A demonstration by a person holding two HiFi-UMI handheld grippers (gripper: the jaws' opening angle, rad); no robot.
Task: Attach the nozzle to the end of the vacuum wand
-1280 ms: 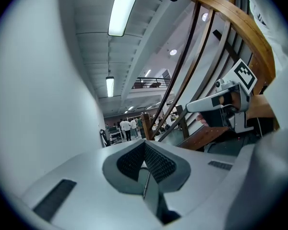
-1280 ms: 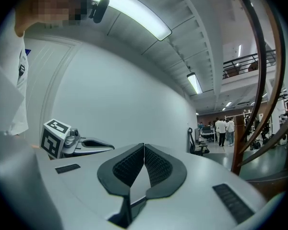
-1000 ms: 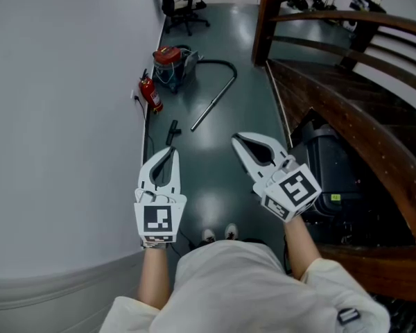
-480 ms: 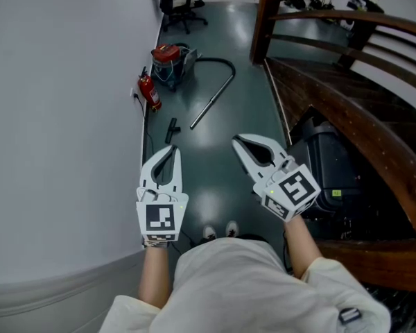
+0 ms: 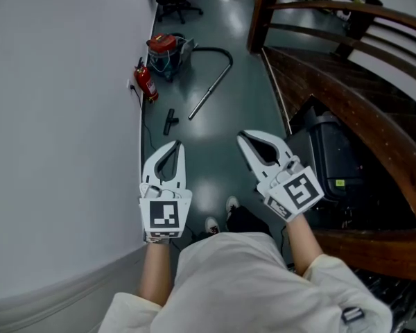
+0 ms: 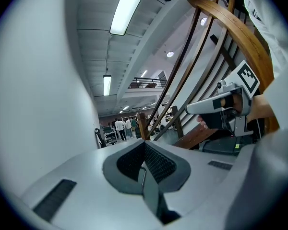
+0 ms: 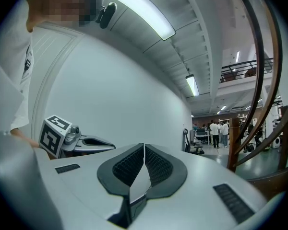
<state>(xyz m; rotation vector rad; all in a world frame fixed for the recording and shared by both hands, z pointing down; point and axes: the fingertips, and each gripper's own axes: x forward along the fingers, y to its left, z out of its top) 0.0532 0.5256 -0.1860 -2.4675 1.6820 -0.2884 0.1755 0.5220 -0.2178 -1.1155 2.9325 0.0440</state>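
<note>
Nozzle [image 5: 170, 121] and vacuum wand [image 5: 209, 90] lie apart on the floor [image 5: 215, 141] in our head view alone; our left gripper [image 5: 176, 146] and right gripper [image 5: 242, 137] show jaws together, empty.

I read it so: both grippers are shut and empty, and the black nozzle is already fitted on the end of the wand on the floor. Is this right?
Not quite. The head view shows the nozzle lying on the floor apart from the wand, not fitted on it. The left gripper and right gripper are indeed shut and empty.
</note>
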